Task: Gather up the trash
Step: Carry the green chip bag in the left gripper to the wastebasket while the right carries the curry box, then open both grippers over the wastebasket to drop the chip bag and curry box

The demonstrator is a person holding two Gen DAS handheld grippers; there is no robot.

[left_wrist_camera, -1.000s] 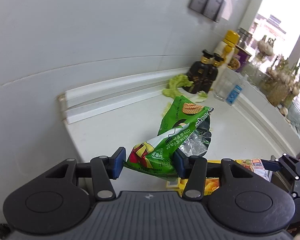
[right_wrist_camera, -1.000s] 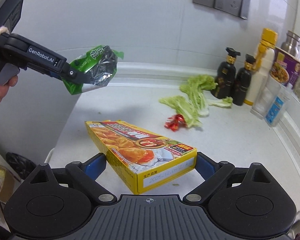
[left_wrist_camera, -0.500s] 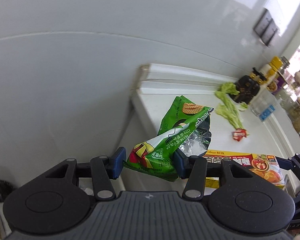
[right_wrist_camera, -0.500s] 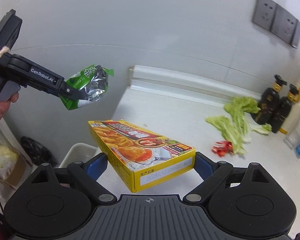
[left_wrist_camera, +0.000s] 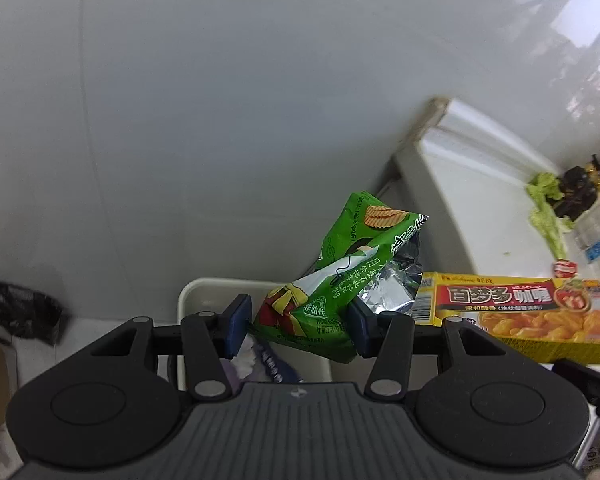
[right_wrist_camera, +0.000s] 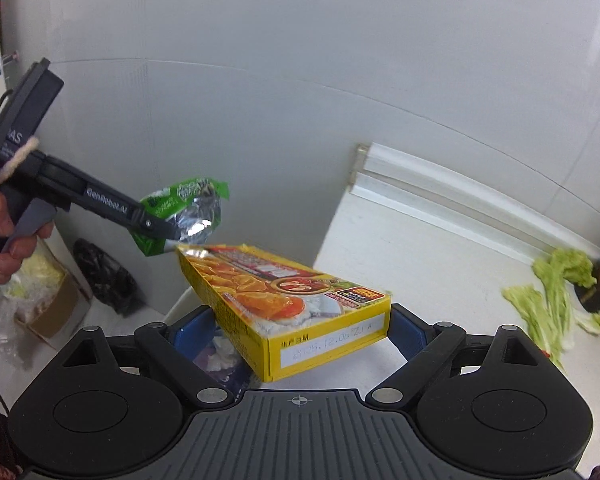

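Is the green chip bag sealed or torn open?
Torn open. The green chip bag shows its silver foil lining at a gaping, crumpled mouth in both views, pinched in the left tool.

Home kitchen, counter end by a tiled wall.

White counter [right_wrist_camera: 432,264] right of the jaws, with lettuce leaves [right_wrist_camera: 548,300] and dark sauce bottles [left_wrist_camera: 576,196] at its far end; pale wall tiles [right_wrist_camera: 300,80] ahead; white bin [left_wrist_camera: 203,300] with scraps directly below the jaws; cardboard box [right_wrist_camera: 55,308] on floor, left.
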